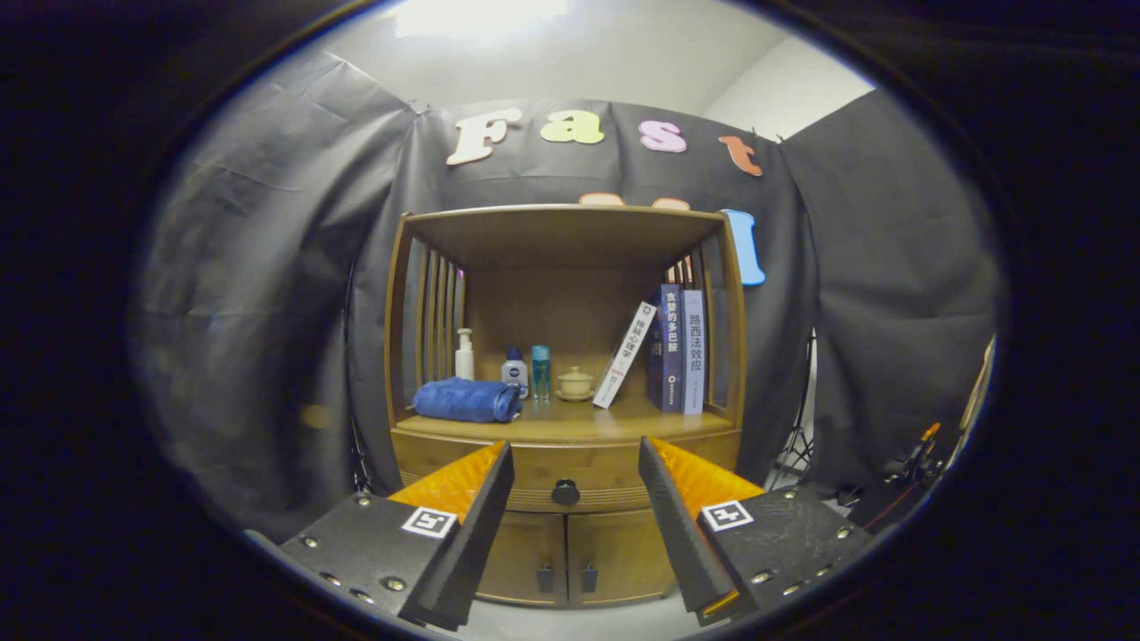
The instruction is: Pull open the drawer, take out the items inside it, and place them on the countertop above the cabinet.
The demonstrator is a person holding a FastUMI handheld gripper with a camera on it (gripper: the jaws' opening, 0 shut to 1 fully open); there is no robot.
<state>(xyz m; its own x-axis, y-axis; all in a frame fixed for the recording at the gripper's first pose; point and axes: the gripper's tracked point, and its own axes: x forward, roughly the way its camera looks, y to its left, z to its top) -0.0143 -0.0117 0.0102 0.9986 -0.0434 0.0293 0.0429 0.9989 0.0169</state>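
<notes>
Tongs (575, 450) spread wide and holding nothing, as I see them; the drawer (570, 476) is shut, its dark knob (565, 492) between the fingertips and beyond them. On the desk (570, 425) above lie a rolled blue towel (467, 400), bottles (513, 367) and books (674, 349).

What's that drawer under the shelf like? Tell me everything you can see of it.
The drawer is a wide, shallow front of light wood, like the rest of the cabinet. It sits shut, flush under the countertop and above two small doors. One round dark knob is at its middle. The open gripper frames that knob, touching nothing.
</notes>
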